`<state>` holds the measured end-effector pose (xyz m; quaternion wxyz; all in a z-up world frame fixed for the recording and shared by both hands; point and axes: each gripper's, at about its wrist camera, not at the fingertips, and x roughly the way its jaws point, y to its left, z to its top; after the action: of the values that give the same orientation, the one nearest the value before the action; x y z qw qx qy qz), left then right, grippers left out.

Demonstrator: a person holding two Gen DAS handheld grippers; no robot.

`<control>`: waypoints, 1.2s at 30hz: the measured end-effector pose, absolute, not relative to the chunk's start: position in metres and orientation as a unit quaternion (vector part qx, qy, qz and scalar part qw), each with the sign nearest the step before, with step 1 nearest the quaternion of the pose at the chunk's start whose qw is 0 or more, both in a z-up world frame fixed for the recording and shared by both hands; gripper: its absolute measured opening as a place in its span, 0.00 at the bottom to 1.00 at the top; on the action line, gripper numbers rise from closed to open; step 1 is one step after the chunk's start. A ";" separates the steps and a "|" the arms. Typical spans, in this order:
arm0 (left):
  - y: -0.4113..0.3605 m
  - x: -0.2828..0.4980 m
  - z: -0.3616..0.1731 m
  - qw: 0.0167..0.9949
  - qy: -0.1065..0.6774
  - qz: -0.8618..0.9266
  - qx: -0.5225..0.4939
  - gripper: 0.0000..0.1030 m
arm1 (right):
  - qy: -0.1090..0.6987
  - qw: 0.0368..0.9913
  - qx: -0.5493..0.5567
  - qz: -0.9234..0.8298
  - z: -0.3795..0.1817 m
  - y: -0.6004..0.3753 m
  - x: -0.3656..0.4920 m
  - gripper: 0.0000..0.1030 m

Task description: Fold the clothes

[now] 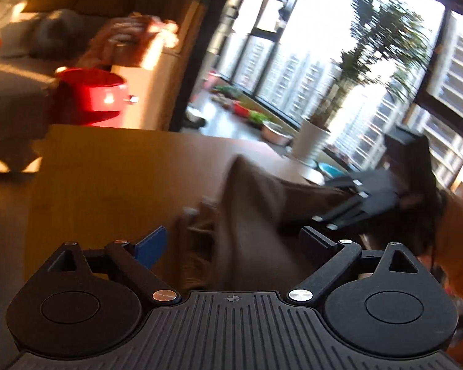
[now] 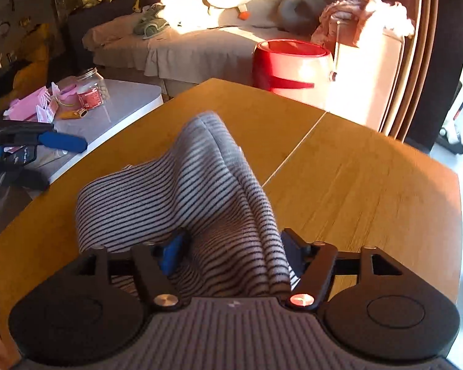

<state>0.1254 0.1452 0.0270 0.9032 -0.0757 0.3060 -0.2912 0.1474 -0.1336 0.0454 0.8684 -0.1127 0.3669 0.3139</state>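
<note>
A grey garment with thin dark stripes (image 2: 182,185) lies bunched on the wooden table (image 2: 355,185). My right gripper (image 2: 231,249) has its jaws around a raised fold of it, cloth filling the gap. In the blurred left wrist view the same garment (image 1: 250,215) looks brown-grey and lies between the wide-apart fingers of my left gripper (image 1: 234,243), which is open. The right gripper (image 1: 348,203) shows there at the right, holding the cloth's far end. The left gripper (image 2: 24,148) shows at the left edge of the right wrist view, off the table.
A red bucket (image 2: 290,61) and a white appliance (image 2: 370,77) stand beyond the table's far edge. A grey side table (image 2: 123,101) at the left holds a glass jar (image 2: 91,92) and pink items. A sofa (image 2: 200,43) is behind. A potted plant (image 1: 314,141) stands by the windows.
</note>
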 end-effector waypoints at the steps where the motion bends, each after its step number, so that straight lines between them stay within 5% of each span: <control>1: 0.134 0.130 0.027 0.903 0.309 -0.293 -0.064 0.94 | 0.364 0.870 -0.109 0.315 0.045 -0.135 0.150 0.68; 5: 0.104 0.158 0.012 0.908 0.325 -0.264 -0.031 0.93 | 0.309 0.910 -0.057 0.271 0.063 -0.164 0.126 0.78; 8: 0.097 0.167 0.003 0.910 0.327 -0.253 -0.033 0.77 | 0.272 0.936 0.016 0.223 0.067 -0.200 0.085 0.79; 10: 0.098 0.165 -0.001 0.910 0.325 -0.253 -0.043 0.70 | 0.277 0.936 0.073 0.204 0.055 -0.218 0.065 0.68; 11: 0.100 0.163 -0.003 0.910 0.325 -0.254 -0.050 0.66 | 0.283 0.933 0.102 0.198 0.047 -0.225 0.058 0.49; 12: 0.104 0.161 -0.005 0.908 0.328 -0.254 -0.060 0.64 | 0.293 0.927 0.128 0.198 0.039 -0.229 0.056 0.43; 18: 0.125 0.150 -0.002 0.898 0.348 -0.245 -0.114 0.45 | 0.302 0.916 0.172 0.200 0.020 -0.215 0.091 0.24; 28: 0.134 0.119 0.000 0.894 0.364 -0.249 -0.086 0.48 | 0.352 0.902 0.164 0.187 -0.021 -0.194 0.133 0.25; 36: 0.113 0.109 0.060 0.943 0.237 -0.234 -0.016 0.66 | 0.335 0.921 0.095 0.176 -0.016 -0.173 0.133 0.28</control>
<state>0.1087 0.1126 0.0597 0.9426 -0.0162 0.2372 -0.2343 0.1327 -0.1729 -0.0159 0.9206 0.0955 0.3351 0.1763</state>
